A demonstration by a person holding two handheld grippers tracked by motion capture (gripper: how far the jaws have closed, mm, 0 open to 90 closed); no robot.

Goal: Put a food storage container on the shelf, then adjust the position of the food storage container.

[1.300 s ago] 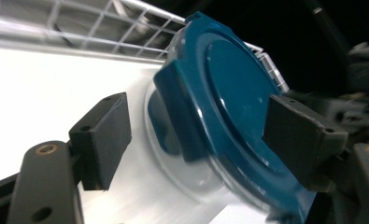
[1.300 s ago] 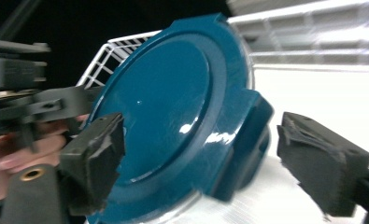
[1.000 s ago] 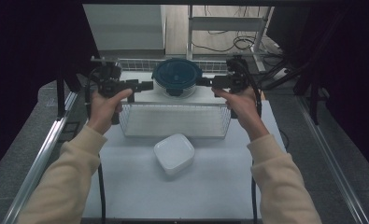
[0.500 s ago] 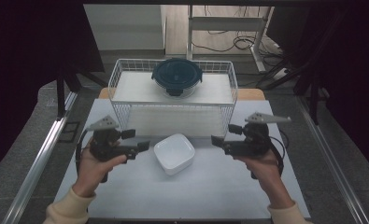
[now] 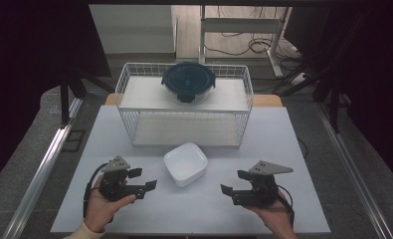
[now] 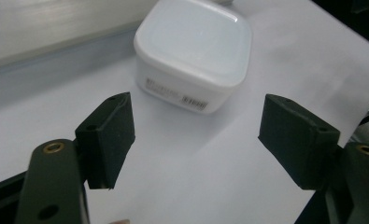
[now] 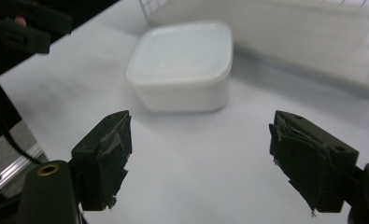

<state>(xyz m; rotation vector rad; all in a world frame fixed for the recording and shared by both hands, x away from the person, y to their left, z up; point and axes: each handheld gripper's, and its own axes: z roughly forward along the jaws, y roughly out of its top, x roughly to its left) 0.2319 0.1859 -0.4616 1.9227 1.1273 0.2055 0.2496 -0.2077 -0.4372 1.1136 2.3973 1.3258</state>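
A white square bowl (image 5: pixel 185 163) sits upside down on the white table (image 5: pixel 283 139), near the middle and a little toward the person's edge, just in front of a wire basket (image 5: pixel 244 89) that stands along the far edge. A dark round lidded container (image 5: pixel 188 81) rests on the shelf inside that basket. The left gripper (image 5: pixel 144 180) is held low over the table near the front edge, to the left of the bowl, and points toward it; its jaws stand apart with bare table between them and have just been closing a little. The right gripper (image 5: pixel 232 182) is held near the front edge on the bowl's other side, also aimed at it, and its jaws gape with only table between them, having just been closing slightly as well. In the left gripper view the bowl (image 6: pixel 194 51) lies beyond the pads, apart from them, with a small label on its side wall. In the right gripper view the bowl (image 7: pixel 181 63) lies ahead of the jaws, untouched, and the basket is blurred behind it.
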